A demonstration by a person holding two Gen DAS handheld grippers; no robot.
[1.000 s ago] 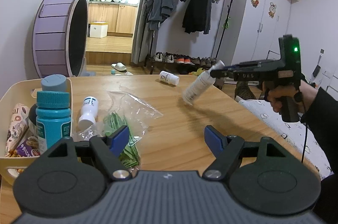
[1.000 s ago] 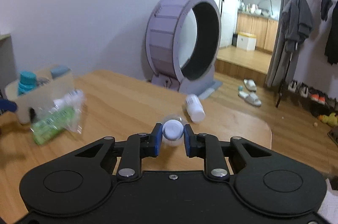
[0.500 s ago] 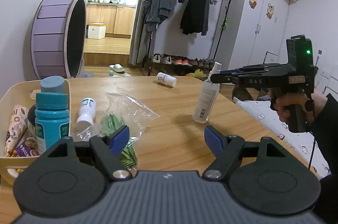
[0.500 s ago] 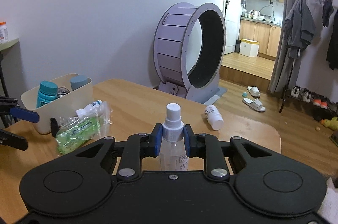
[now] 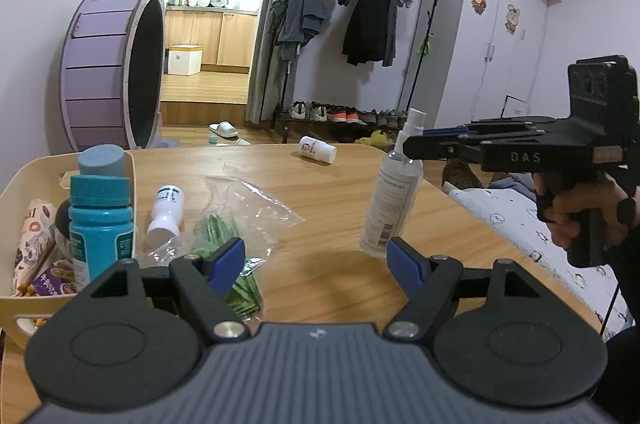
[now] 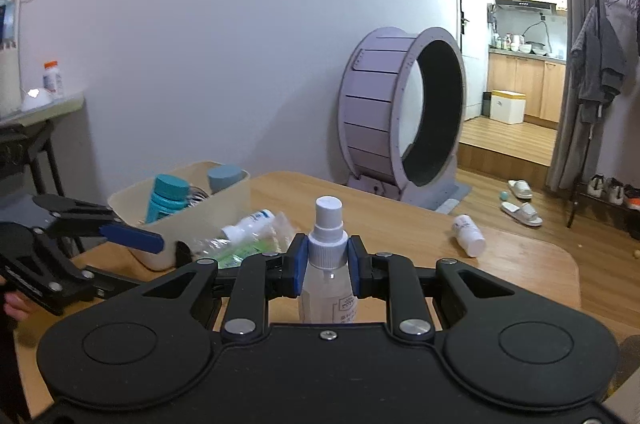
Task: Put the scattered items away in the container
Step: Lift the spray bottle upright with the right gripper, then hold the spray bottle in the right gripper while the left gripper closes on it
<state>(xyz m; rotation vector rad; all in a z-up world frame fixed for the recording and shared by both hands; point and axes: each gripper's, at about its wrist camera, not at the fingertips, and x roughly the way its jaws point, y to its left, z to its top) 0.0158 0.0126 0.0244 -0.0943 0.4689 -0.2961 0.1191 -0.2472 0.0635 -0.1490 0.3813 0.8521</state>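
The cream container (image 5: 134, 184), sitting at the left edge of the left wrist view on the bench (image 5: 340, 192), is already holding a teal bottle (image 5: 100, 220), a grey-capped jar and snack packets. Still lying outside are the clear bag of green packets (image 5: 236, 224), a small white bottle (image 5: 166, 212) beside it, and another white bottle (image 5: 318, 150) toward frame centre. The right gripper (image 6: 327, 264) is gripping the spray bottle (image 6: 329, 248) upright by its neck; the left gripper (image 5: 316, 260) is waiting with jaws spread and empty.
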